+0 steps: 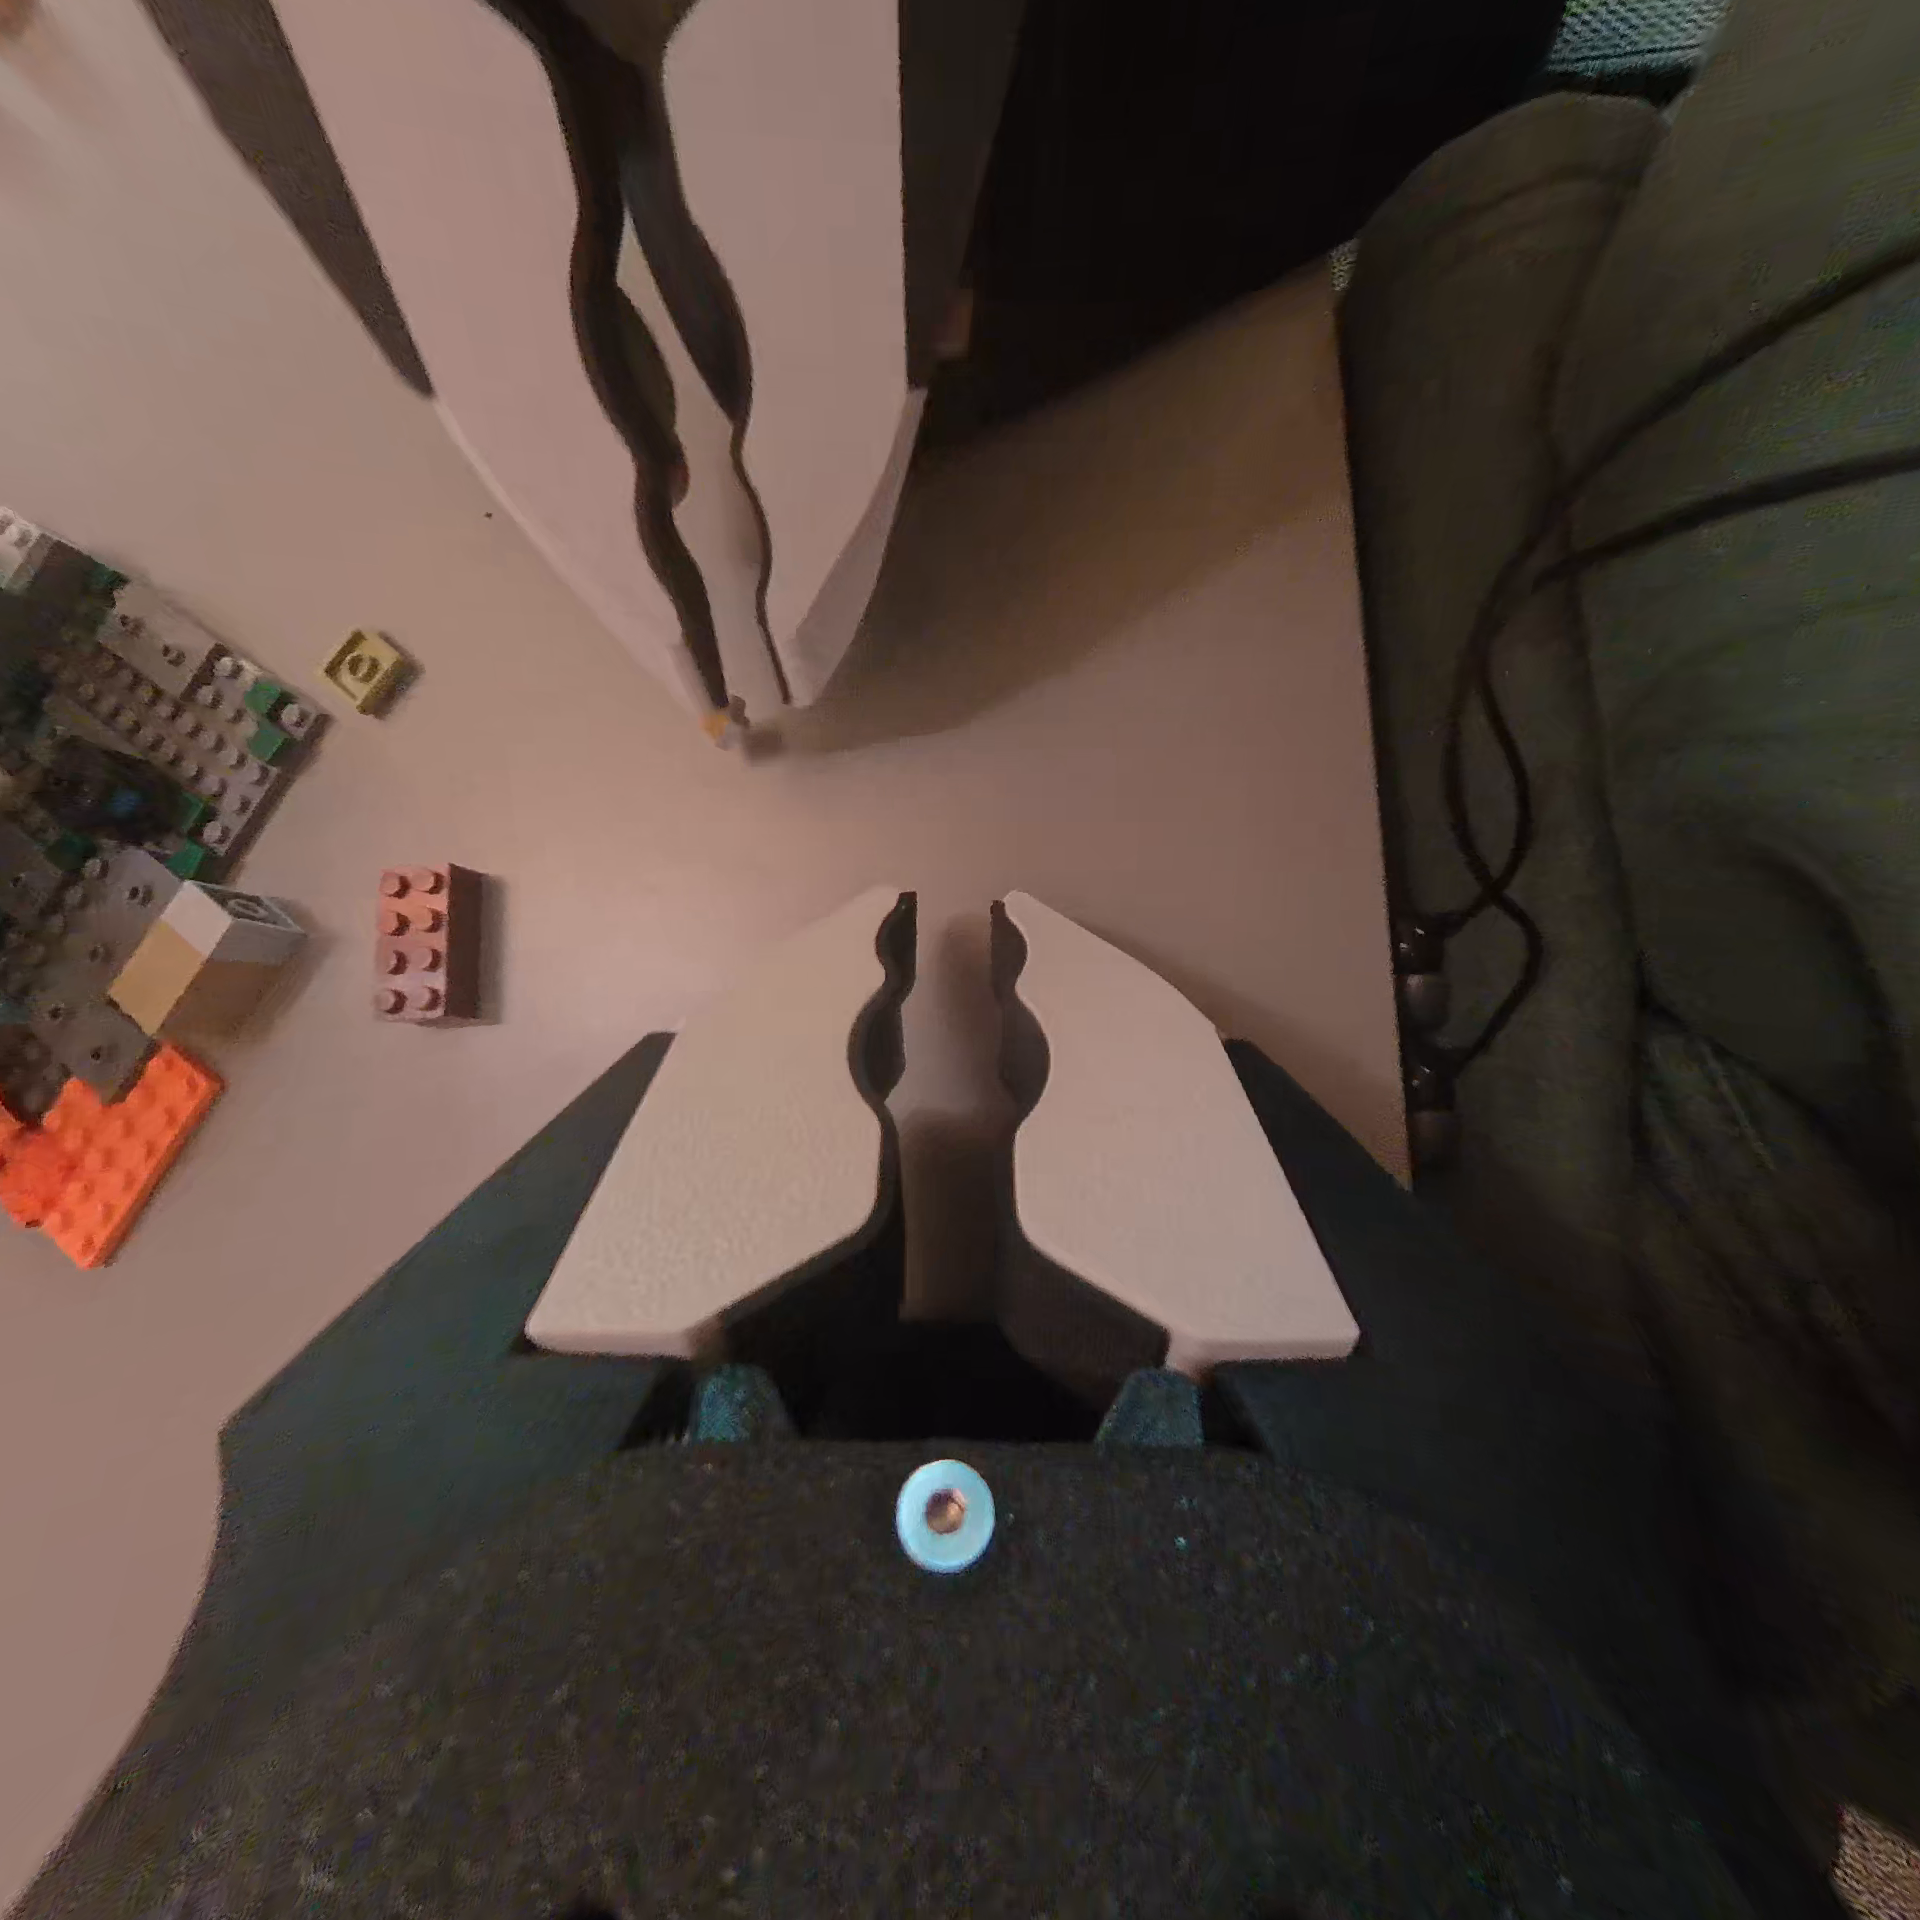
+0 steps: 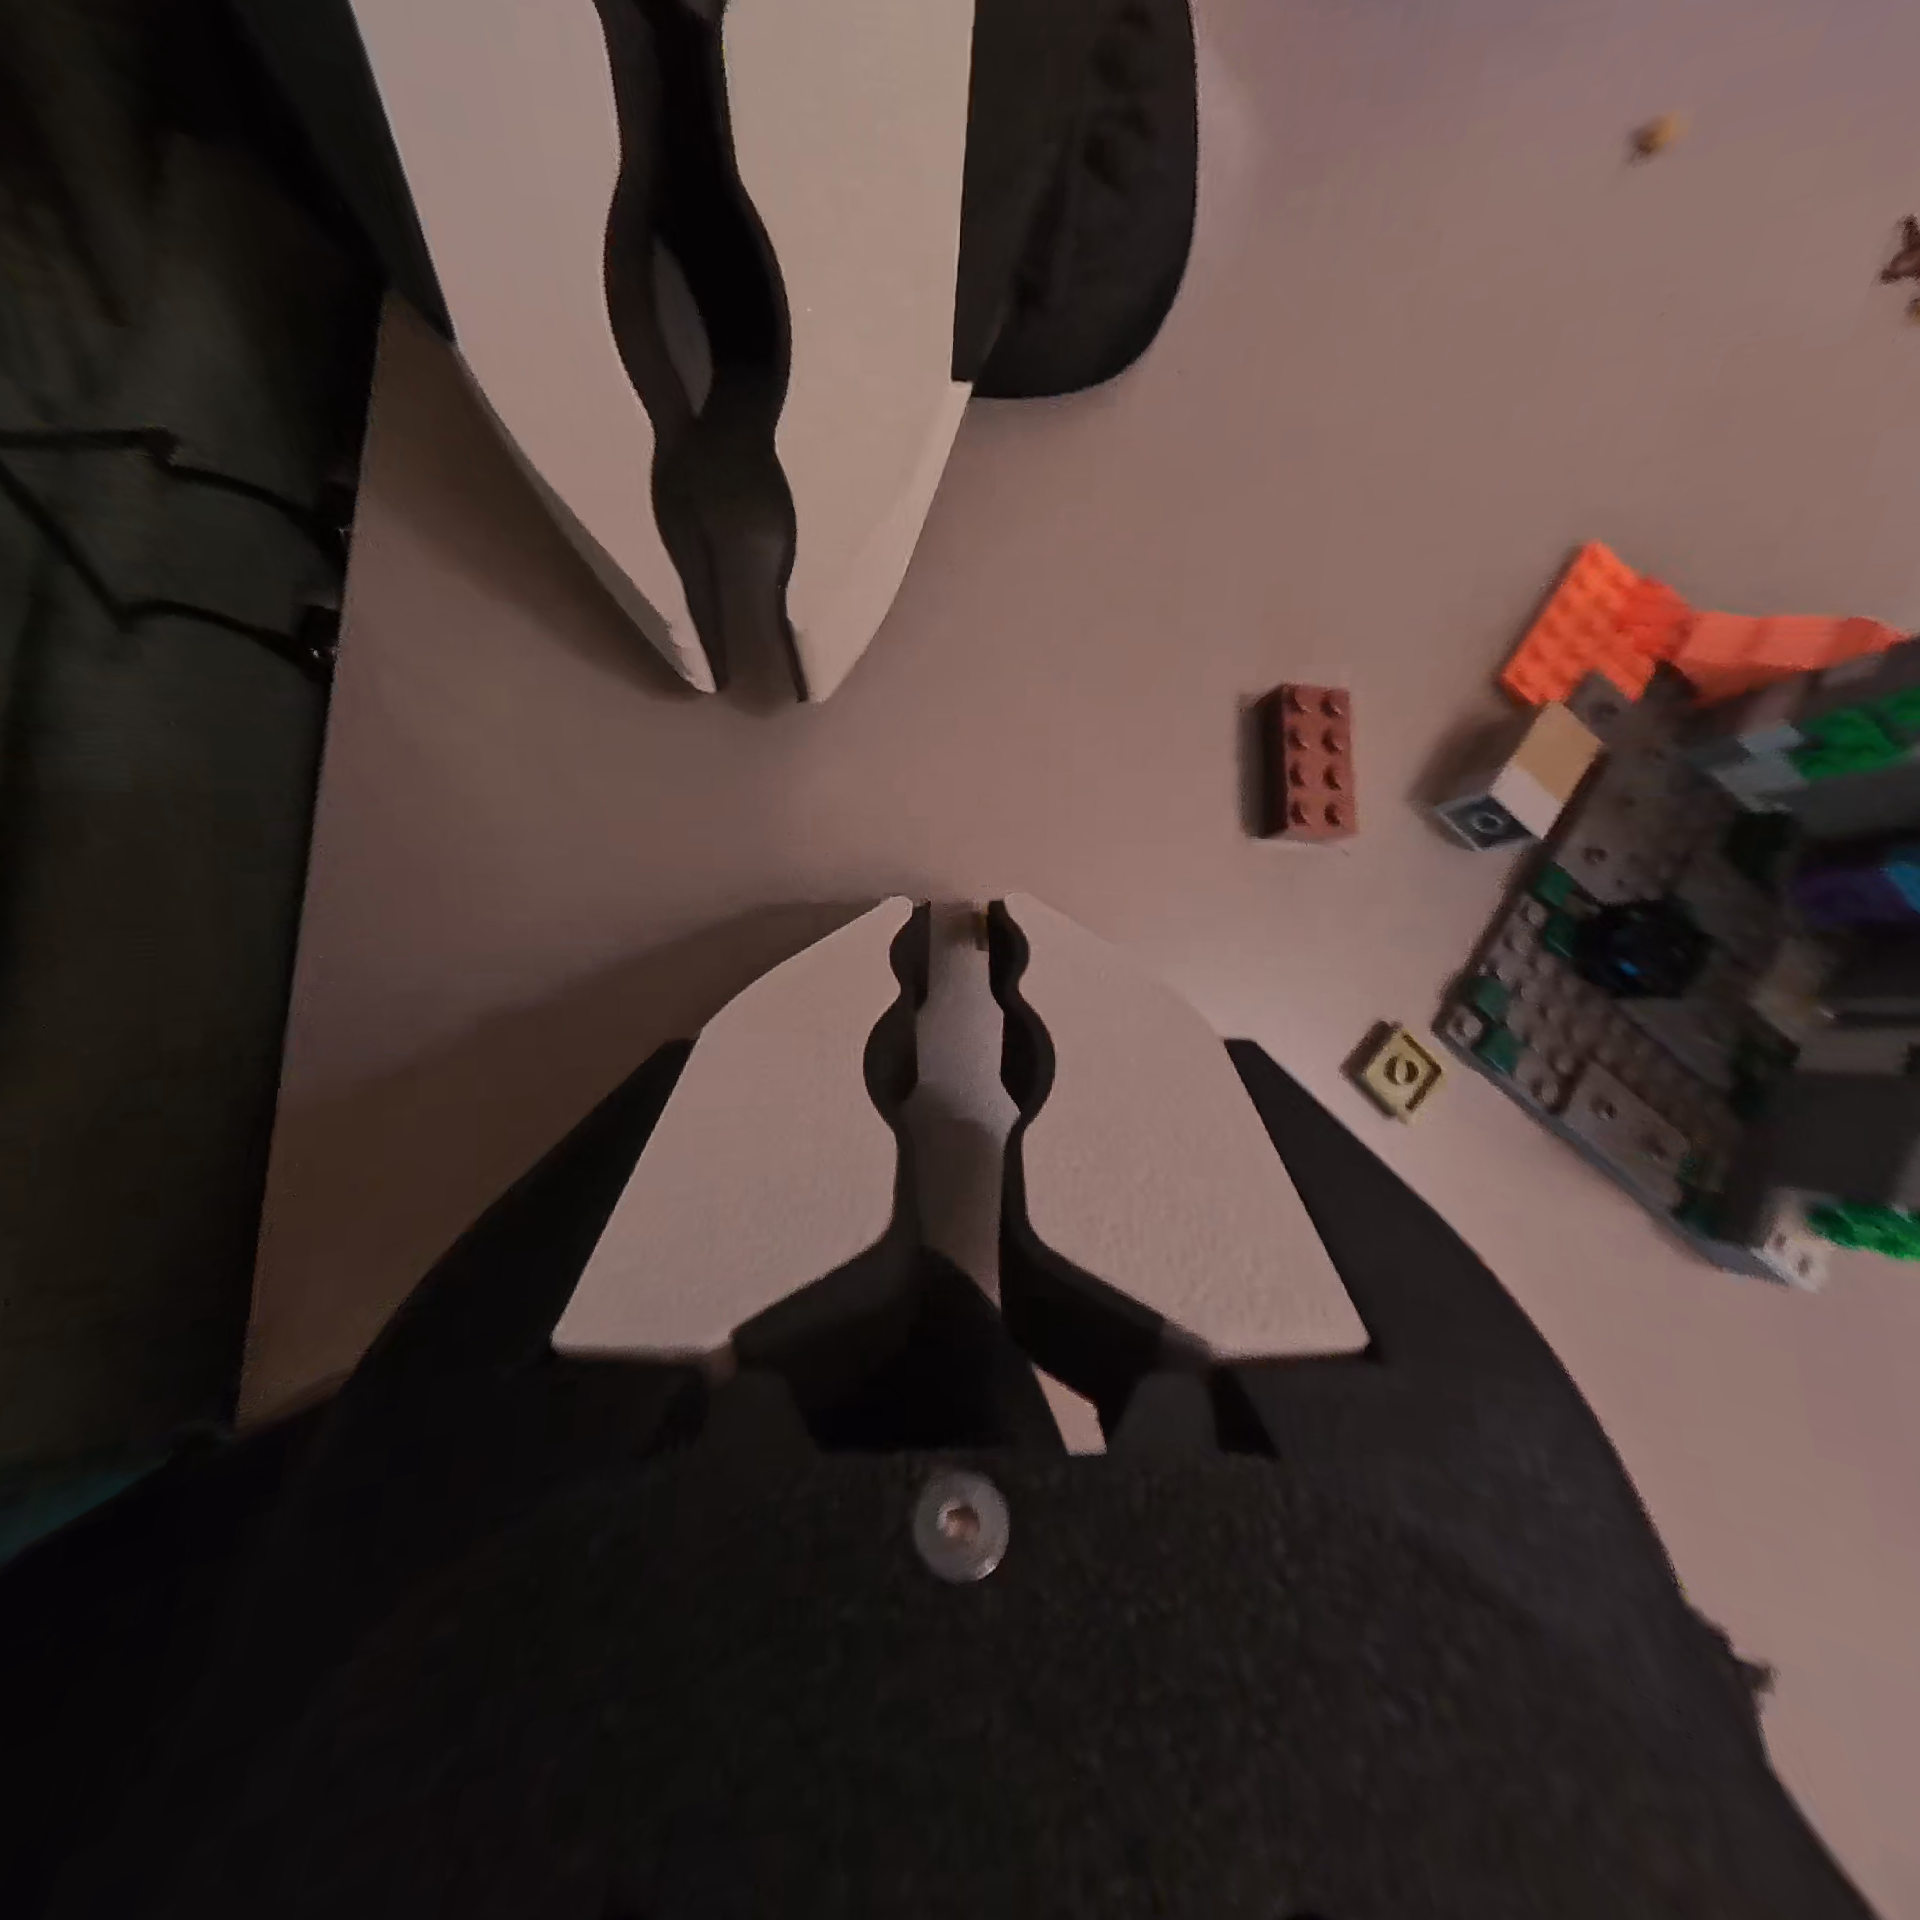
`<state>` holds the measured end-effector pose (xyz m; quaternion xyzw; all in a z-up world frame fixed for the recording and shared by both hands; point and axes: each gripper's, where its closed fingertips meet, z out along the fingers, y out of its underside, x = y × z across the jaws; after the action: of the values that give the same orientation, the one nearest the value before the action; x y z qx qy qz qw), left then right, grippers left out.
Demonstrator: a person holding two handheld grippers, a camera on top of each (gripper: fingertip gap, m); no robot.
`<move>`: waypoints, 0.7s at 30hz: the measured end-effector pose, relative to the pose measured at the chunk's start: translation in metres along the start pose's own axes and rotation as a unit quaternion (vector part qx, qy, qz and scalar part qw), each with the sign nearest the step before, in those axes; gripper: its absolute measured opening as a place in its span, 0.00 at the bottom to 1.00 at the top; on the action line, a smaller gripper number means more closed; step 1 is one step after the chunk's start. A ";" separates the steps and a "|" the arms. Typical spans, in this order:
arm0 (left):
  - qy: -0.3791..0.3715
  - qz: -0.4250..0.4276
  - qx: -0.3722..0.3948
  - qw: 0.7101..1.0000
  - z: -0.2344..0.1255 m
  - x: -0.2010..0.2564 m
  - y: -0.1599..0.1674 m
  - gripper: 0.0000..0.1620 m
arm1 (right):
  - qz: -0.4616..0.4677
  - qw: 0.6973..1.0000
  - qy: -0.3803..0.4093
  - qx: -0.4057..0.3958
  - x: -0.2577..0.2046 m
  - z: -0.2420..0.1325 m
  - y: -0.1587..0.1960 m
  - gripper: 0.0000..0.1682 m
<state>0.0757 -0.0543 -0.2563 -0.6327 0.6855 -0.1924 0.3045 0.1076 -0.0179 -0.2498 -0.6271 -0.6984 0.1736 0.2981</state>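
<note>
1. A pale, plain tabletop (image 1: 644, 831) fills both views in dim warm light; a person's dark clothing with a thin black cord lies along its edge.
2. The left gripper (image 1: 953, 904) hangs over bare table, its jaws a little apart with nothing between them.
3. The right gripper (image 2: 953, 906) faces it tip to tip, the two close but apart. Its jaws stand narrowly apart around a tiny tan piece (image 2: 977, 920) at the tips; whether they actually pinch it I cannot tell.
4. A brown two-by-four brick (image 1: 428, 943) lies alone on the table, off to the side of both grippers.
5. Near it sits a small yellow square tile (image 1: 364, 670).
6. Beyond these stands a grey studded block build (image 1: 135, 748) with green bits, an orange plate (image 1: 99, 1164) at one end, and a tan-and-white block (image 1: 192, 951) against it.
</note>
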 end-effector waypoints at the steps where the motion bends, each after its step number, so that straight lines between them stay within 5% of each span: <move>1: -0.004 -0.002 -0.001 1.000 0.001 -0.004 0.000 0.08 | 0.007 1.000 0.003 0.001 0.001 -0.002 0.002 0.06; 9: -0.033 -0.019 -0.012 0.999 0.009 -0.037 0.002 0.07 | 0.093 0.994 0.059 0.000 0.017 -0.010 0.015 0.07; 21: -0.083 -0.061 0.011 0.995 0.004 -0.063 -0.001 0.07 | 0.224 0.972 0.037 -0.063 0.019 0.006 0.020 0.09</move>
<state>0.0795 0.0081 -0.2476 -0.6835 0.6160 -0.1650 0.3552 0.1187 0.0050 -0.2633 -0.7911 -0.5381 0.1684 0.2371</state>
